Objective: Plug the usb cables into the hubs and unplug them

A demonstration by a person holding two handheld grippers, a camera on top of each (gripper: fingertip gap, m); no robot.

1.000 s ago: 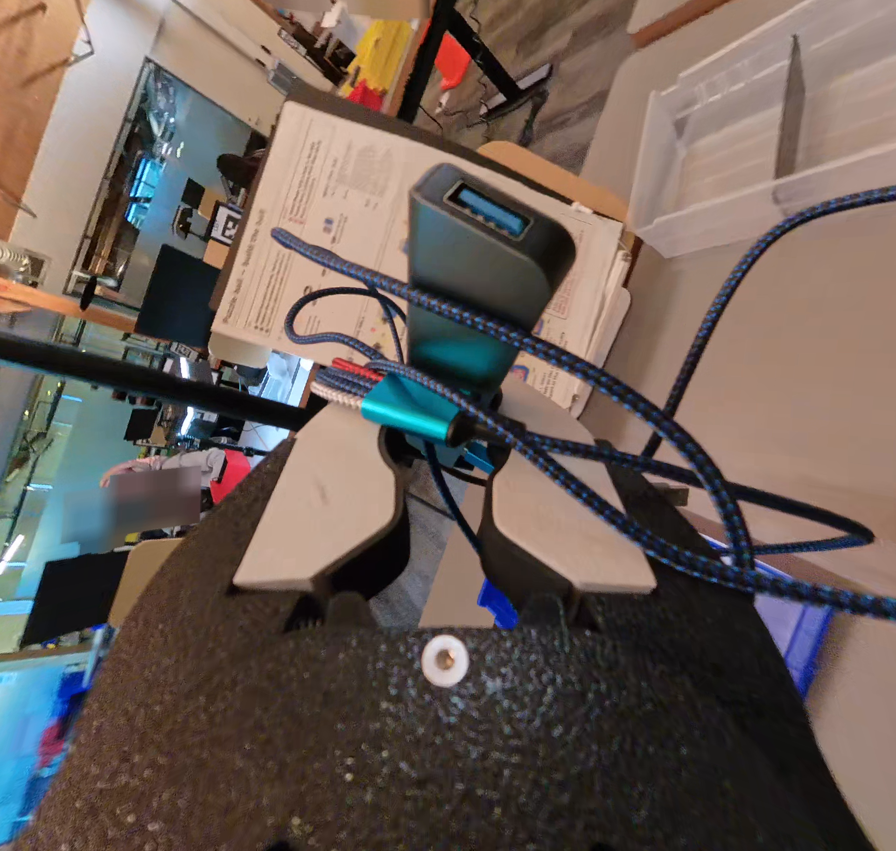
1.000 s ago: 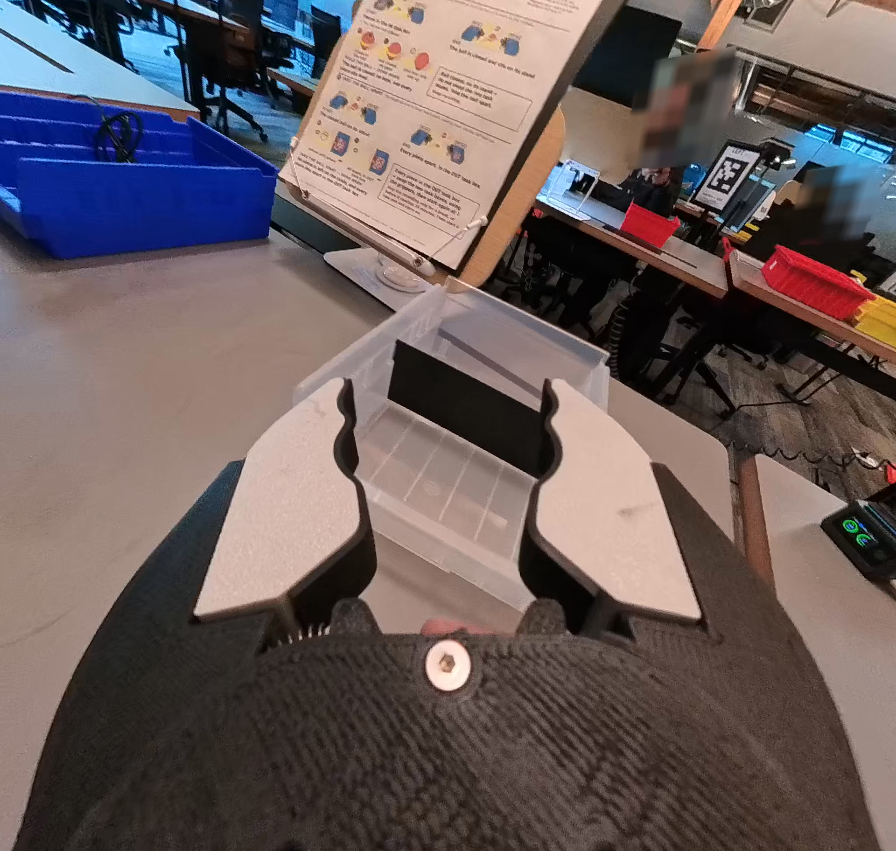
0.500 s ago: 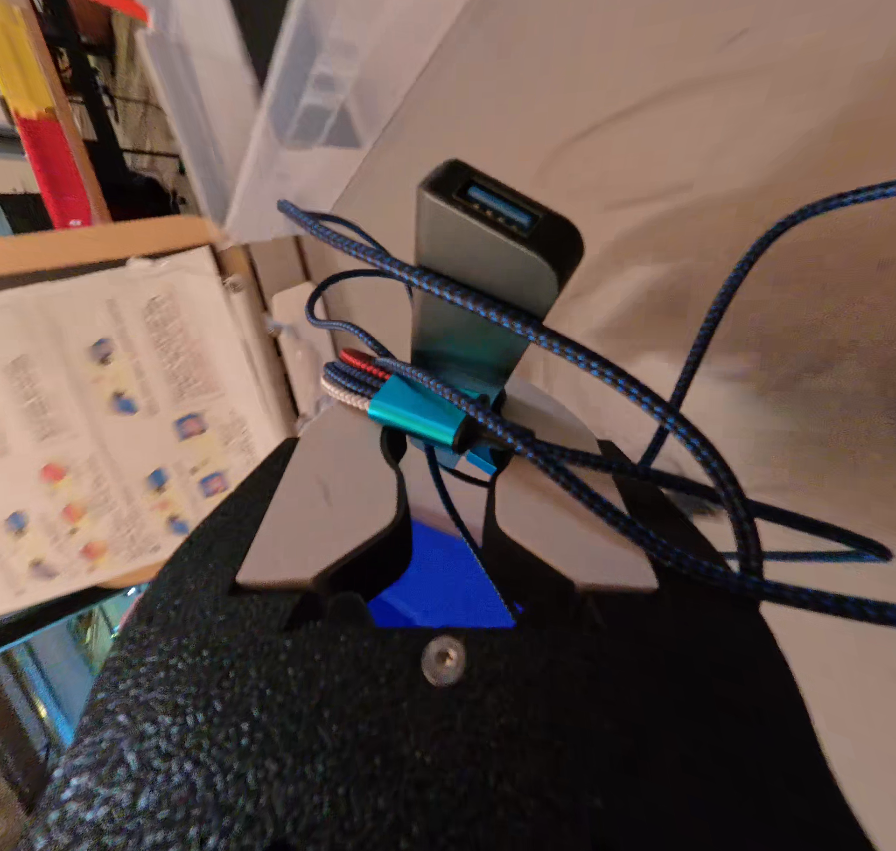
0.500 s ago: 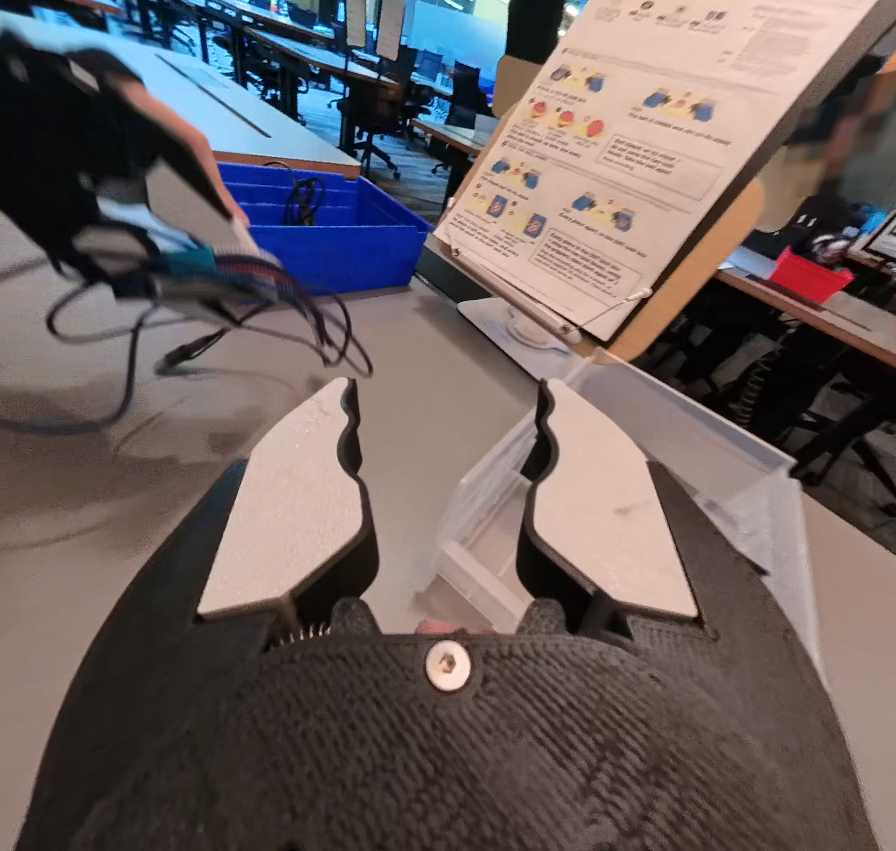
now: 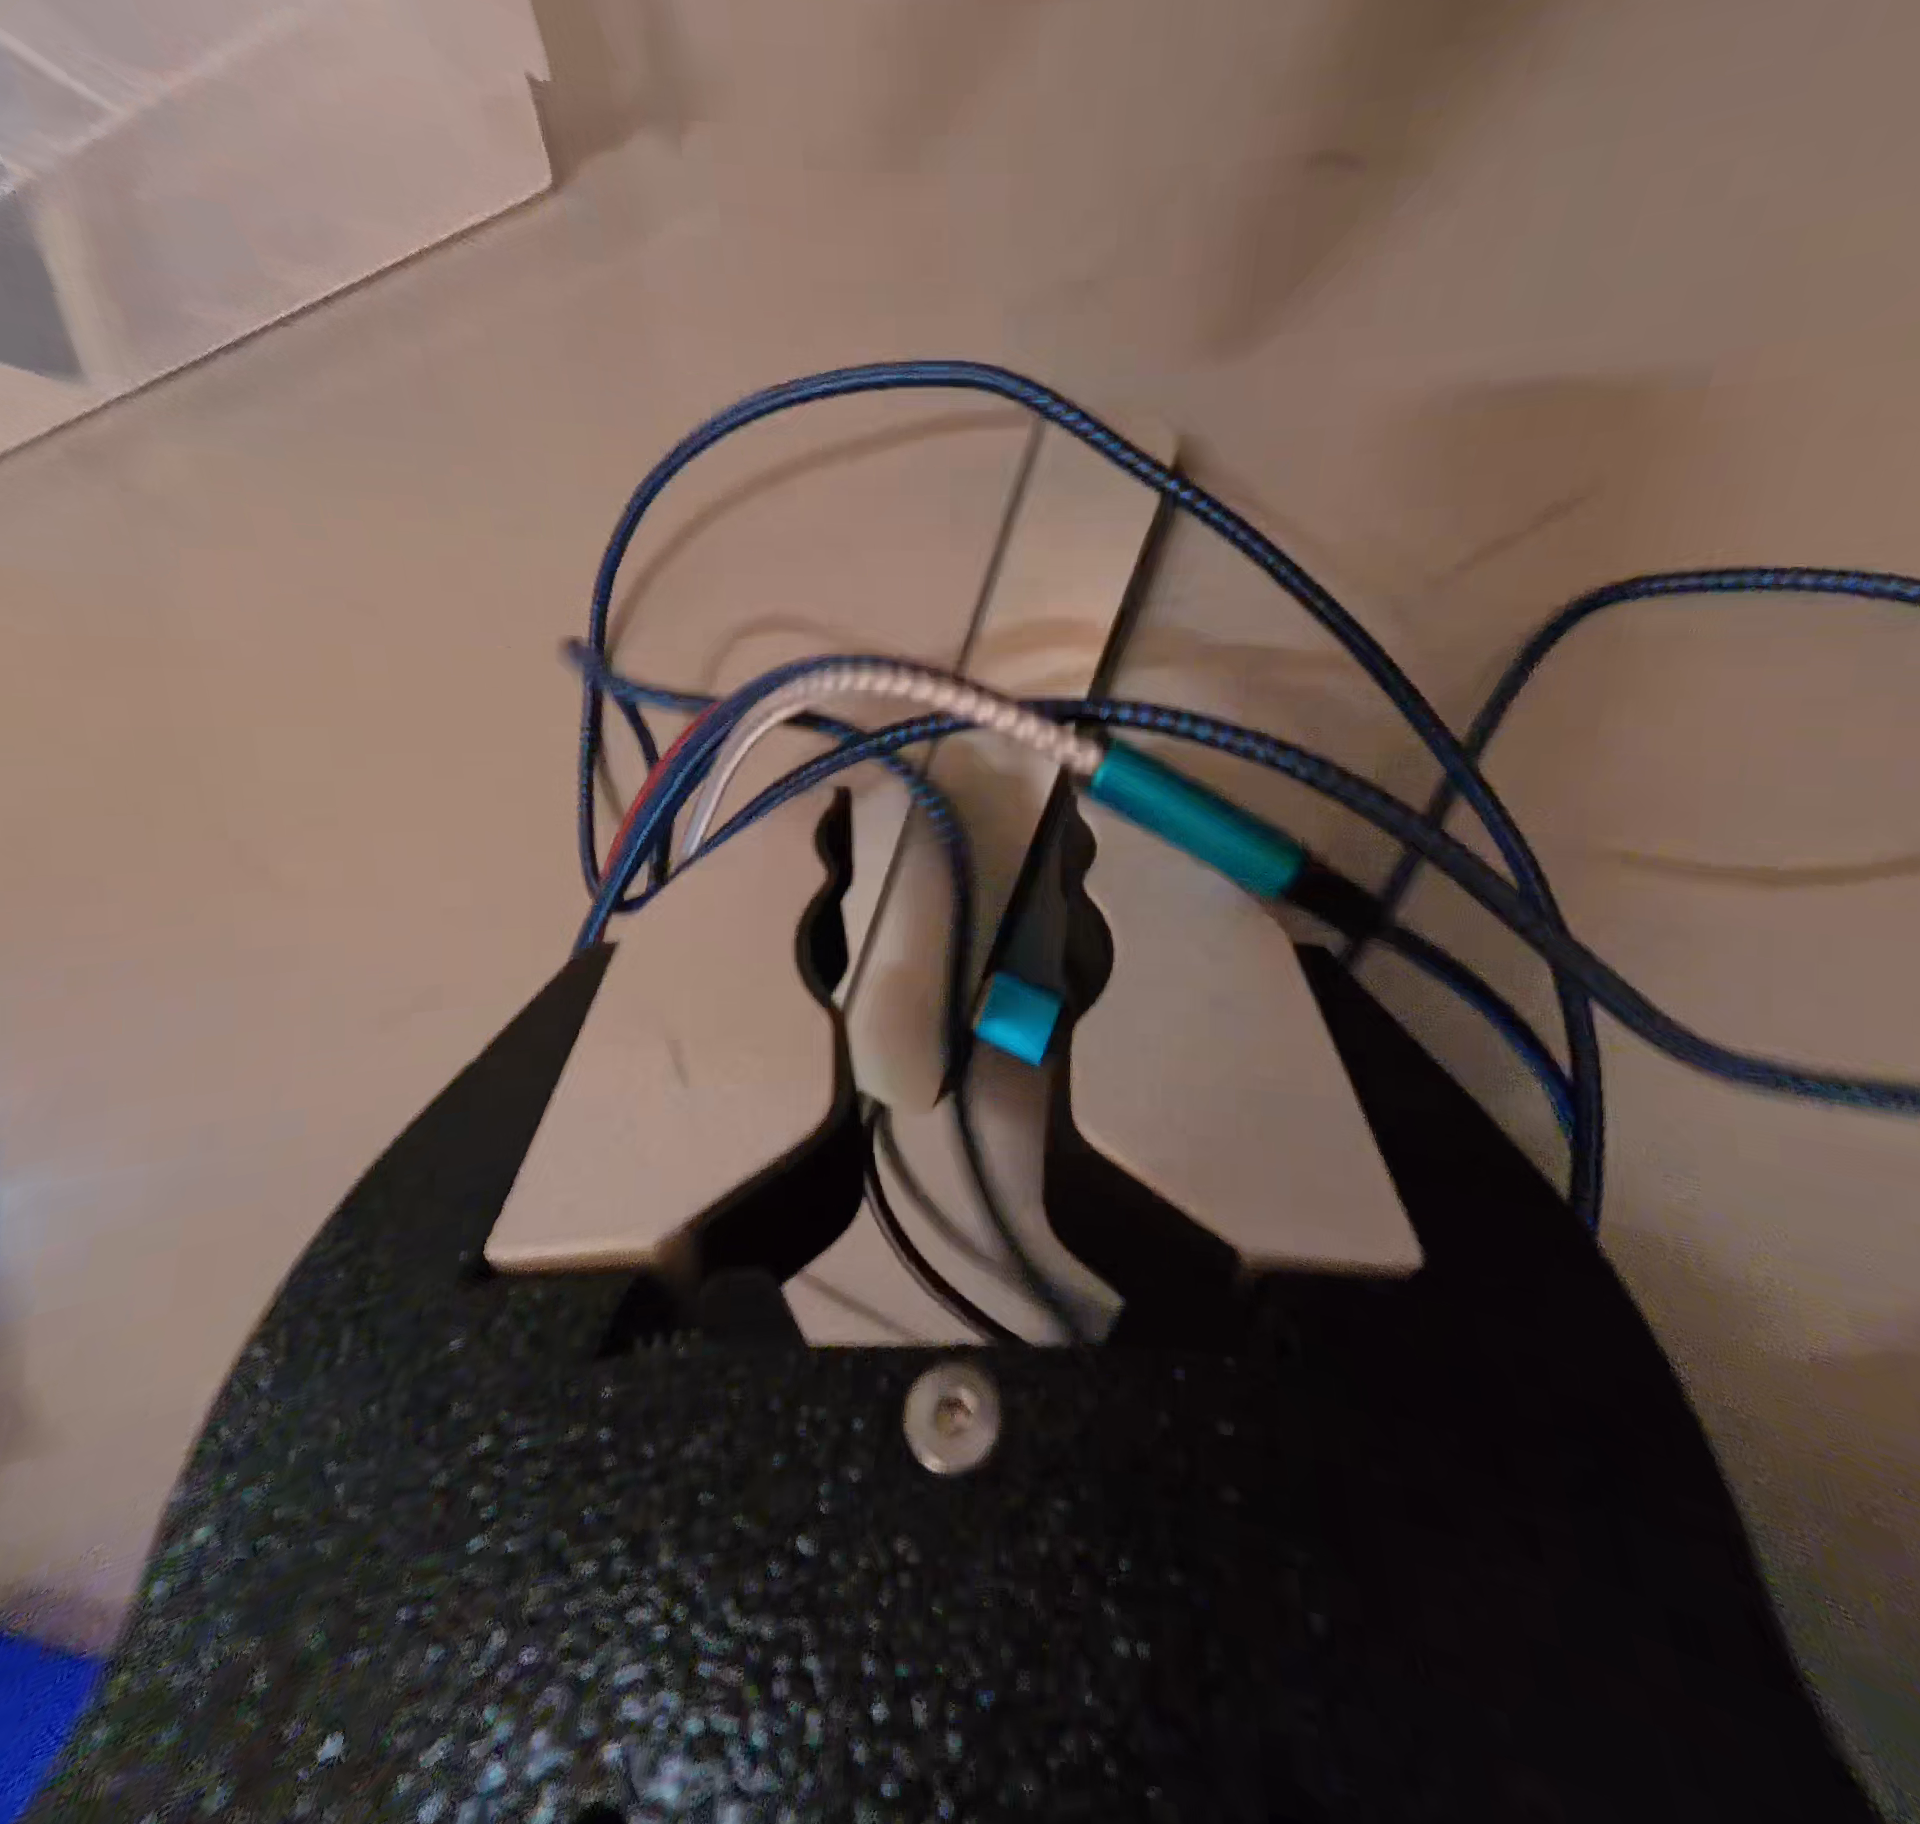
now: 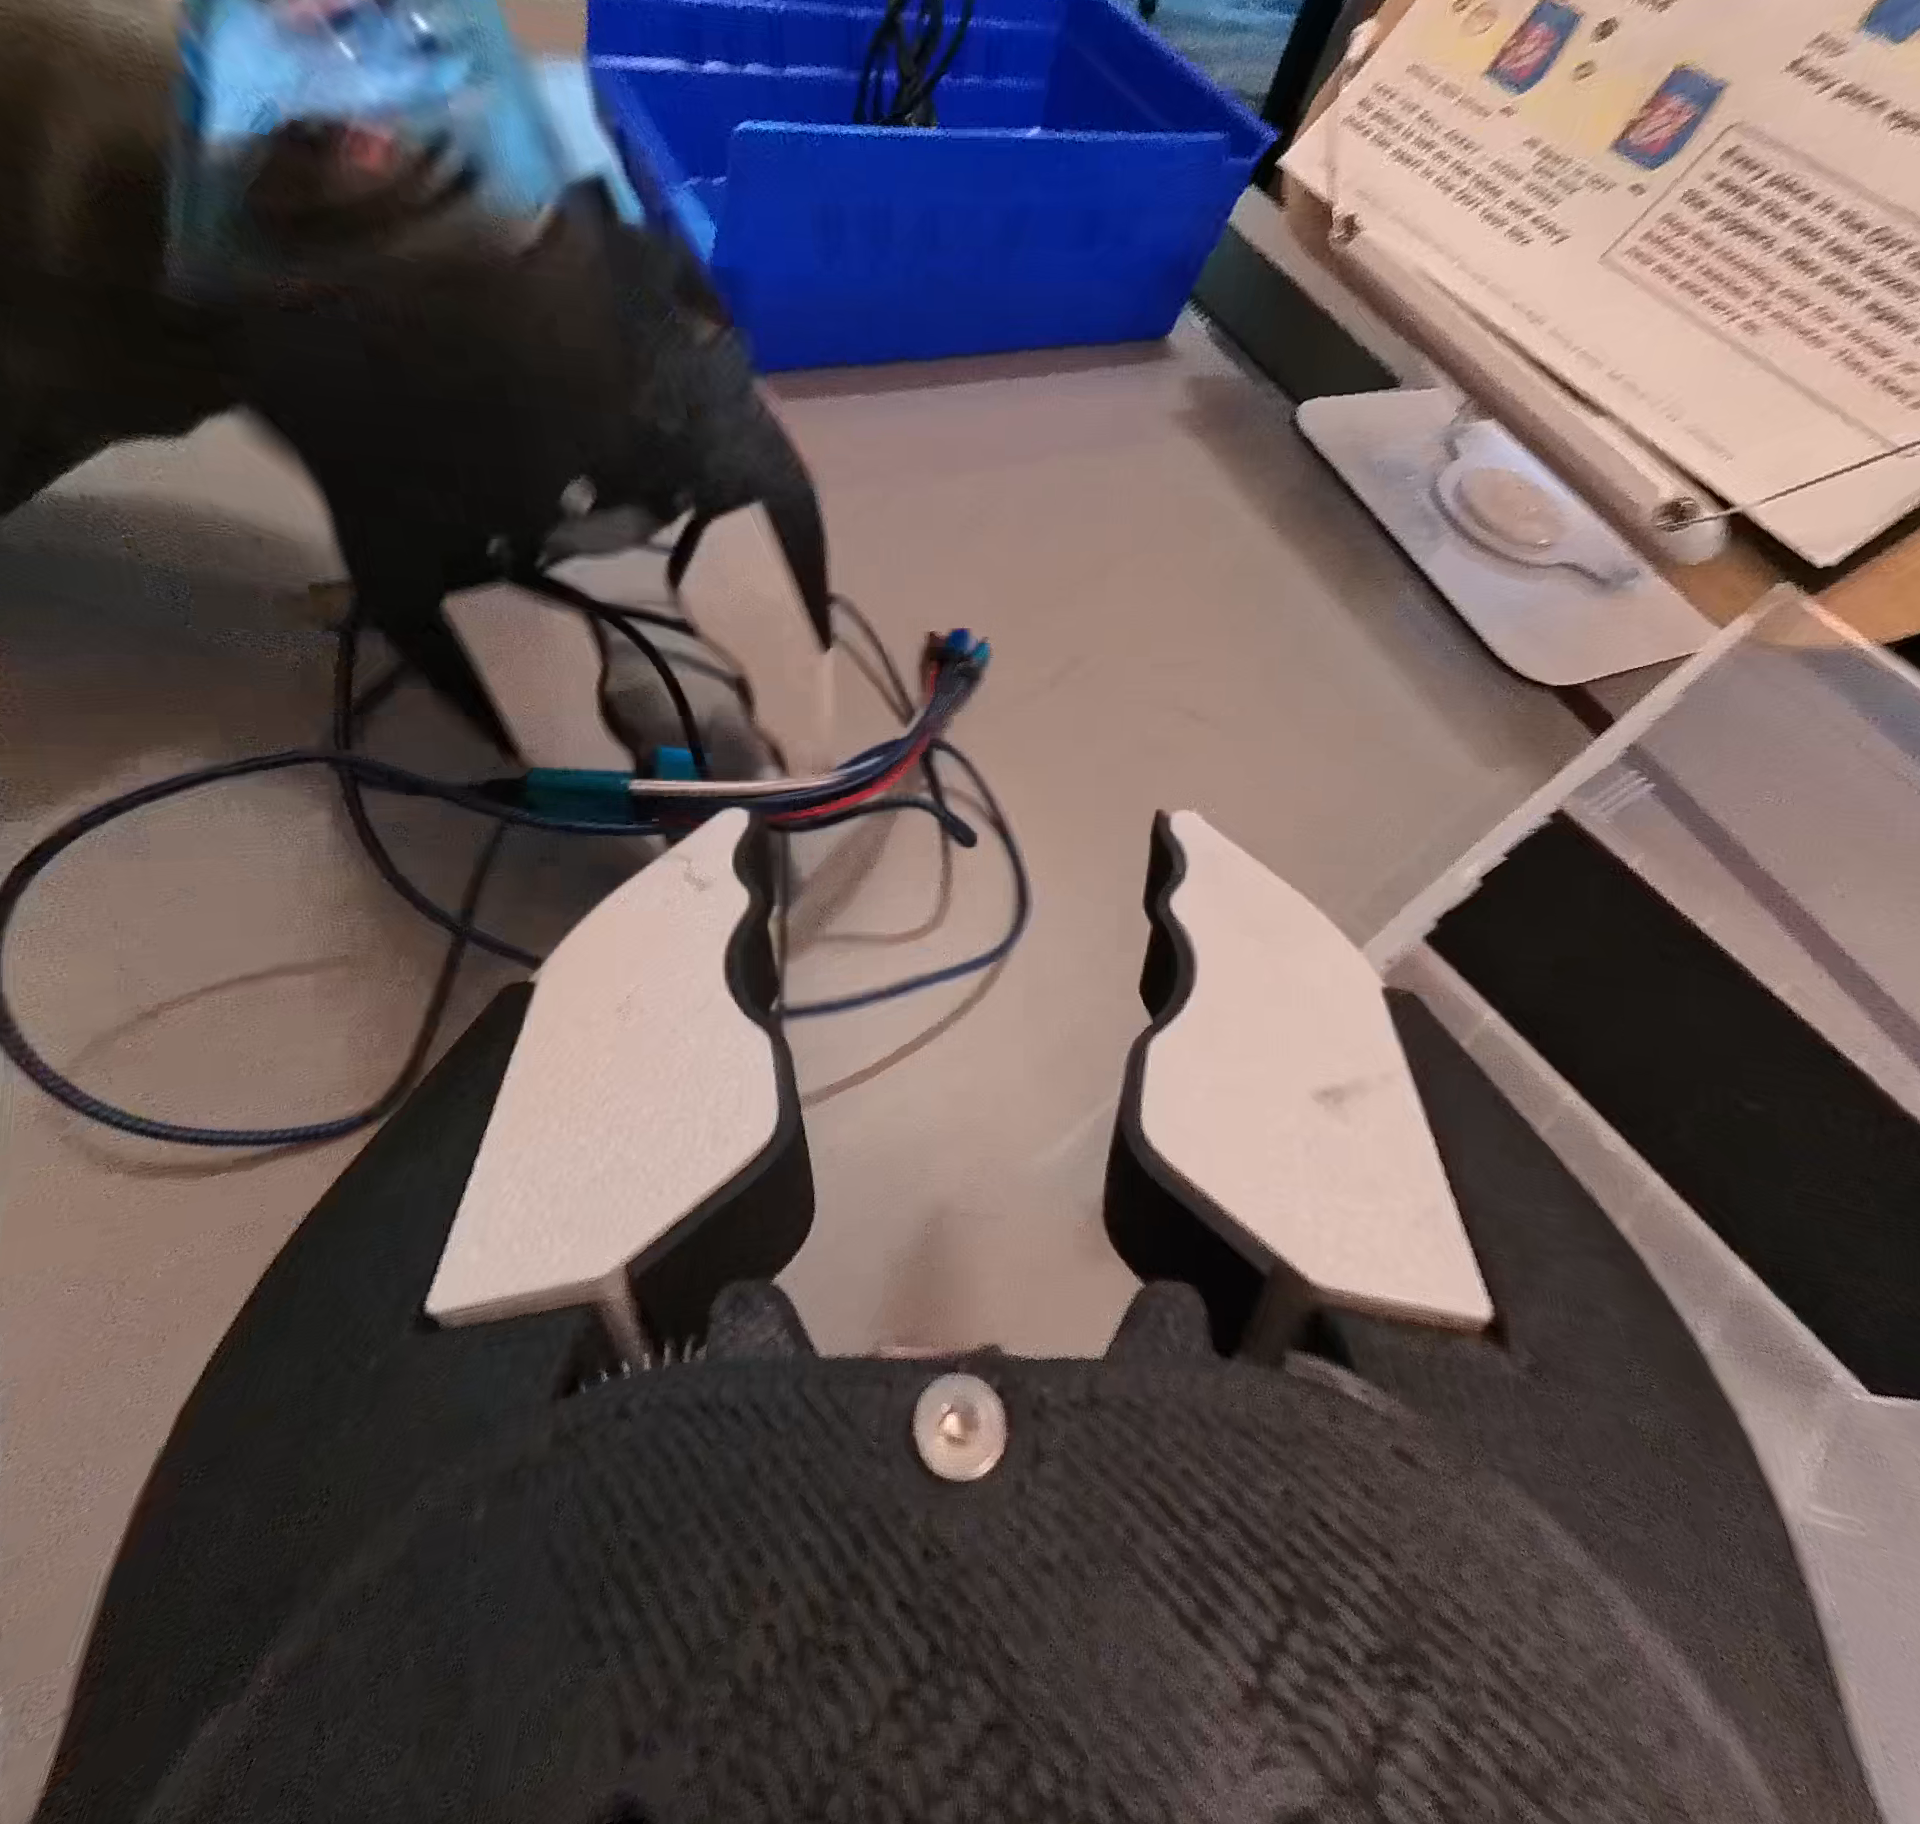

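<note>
The slim grey metal USB hub (image 5: 1049,621) lay edge-on against the beige bench (image 5: 1558,216), tangled in blue braided USB cables (image 5: 1351,631) with teal plug sleeves (image 5: 1195,829). The left hand-held gripper (image 5: 951,839) straddled it; whether its jaws pinched the hub I could not tell. The right hand-held gripper (image 6: 951,829) hovered nearby, released and empty. Best to pin the hub flat, then take one teal plug clear of the loops.
</note>
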